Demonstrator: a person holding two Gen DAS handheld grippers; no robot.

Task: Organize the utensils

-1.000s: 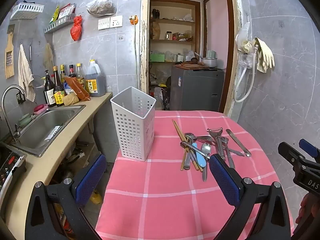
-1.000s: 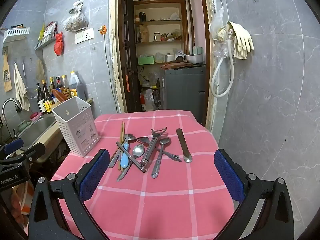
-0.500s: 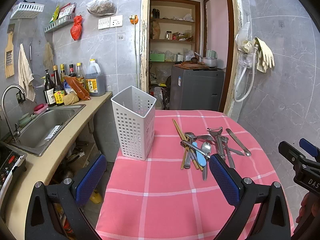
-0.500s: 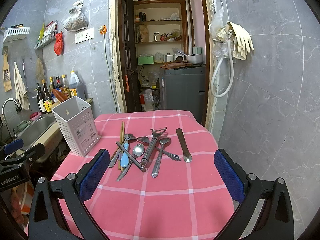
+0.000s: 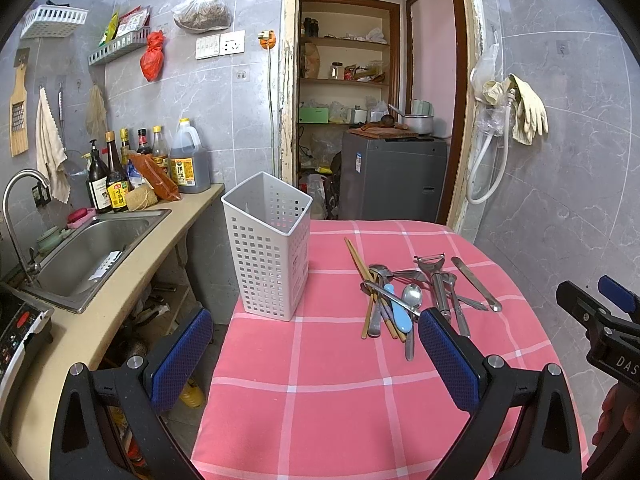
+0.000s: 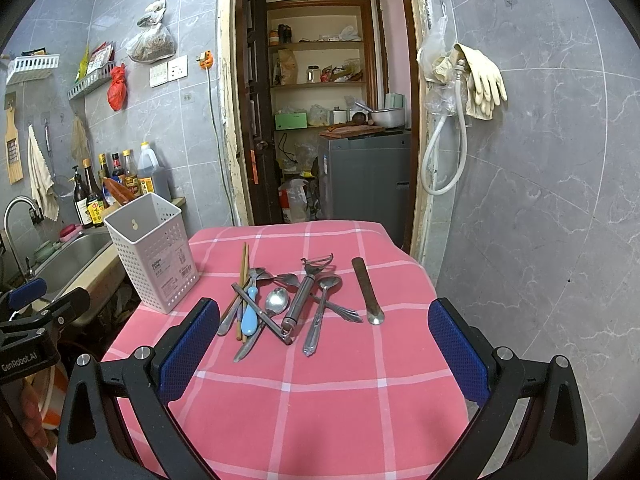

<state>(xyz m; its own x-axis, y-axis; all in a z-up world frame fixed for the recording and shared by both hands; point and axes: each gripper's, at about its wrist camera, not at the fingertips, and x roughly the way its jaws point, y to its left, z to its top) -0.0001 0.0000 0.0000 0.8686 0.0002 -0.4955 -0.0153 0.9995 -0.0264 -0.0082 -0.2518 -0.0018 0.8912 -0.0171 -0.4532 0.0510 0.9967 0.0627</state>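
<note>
A pile of utensils [image 6: 280,304] lies on the pink checked tablecloth [image 6: 320,400]: wooden chopsticks [image 6: 242,276], a blue-handled spoon [image 6: 251,314], a peeler [image 6: 306,292], steel spoons and a flat steel piece [image 6: 367,292]. The pile also shows in the left wrist view [image 5: 404,300]. An empty white perforated holder [image 5: 267,256] stands upright at the table's left edge, also in the right wrist view [image 6: 154,250]. My left gripper [image 5: 316,354] is open and empty, near the table's front. My right gripper [image 6: 324,344] is open and empty, in front of the pile.
A counter with a steel sink [image 5: 88,248], tap and sauce bottles [image 5: 116,176] runs along the left. An open doorway with shelves and a grey appliance [image 5: 392,176] is behind the table. A tiled wall with gloves and hose [image 6: 472,84] is on the right.
</note>
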